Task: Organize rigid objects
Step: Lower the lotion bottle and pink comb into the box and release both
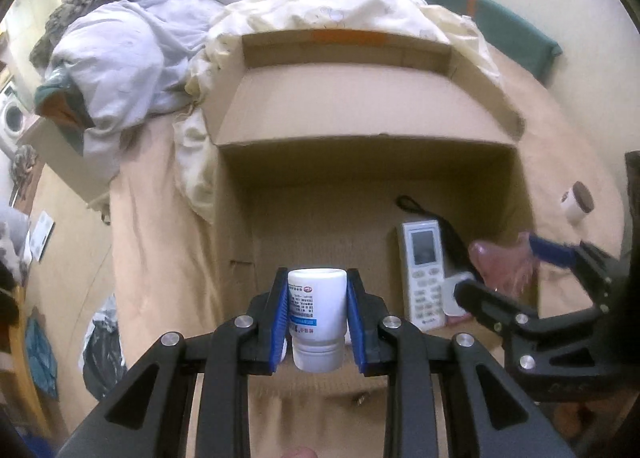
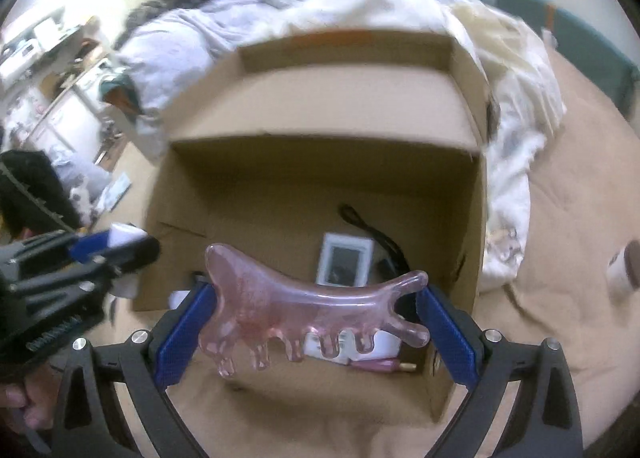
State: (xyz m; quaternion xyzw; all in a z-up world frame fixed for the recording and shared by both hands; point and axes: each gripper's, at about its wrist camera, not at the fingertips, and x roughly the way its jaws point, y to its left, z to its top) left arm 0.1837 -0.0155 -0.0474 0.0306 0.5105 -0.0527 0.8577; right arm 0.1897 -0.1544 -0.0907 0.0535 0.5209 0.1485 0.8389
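Note:
My left gripper (image 1: 317,322) is shut on a white pill bottle (image 1: 317,318) with a blue label, held above the near edge of an open cardboard box (image 1: 360,162). My right gripper (image 2: 316,322) is shut on a translucent pink comb-shaped tool (image 2: 312,310), held across its width over the box (image 2: 320,178). The right gripper also shows in the left wrist view (image 1: 520,270), at the box's right side. Inside the box lie a white remote control (image 1: 424,270), a black strap (image 1: 440,226) and a small white device (image 1: 456,294).
The box sits on a tan bedsheet (image 1: 160,218). Rumpled white and pale blue bedding (image 1: 160,38) is piled behind it. A small white jar with a brown lid (image 1: 578,200) lies on the bed to the box's right. A dark bag (image 1: 102,350) lies on the floor at the left.

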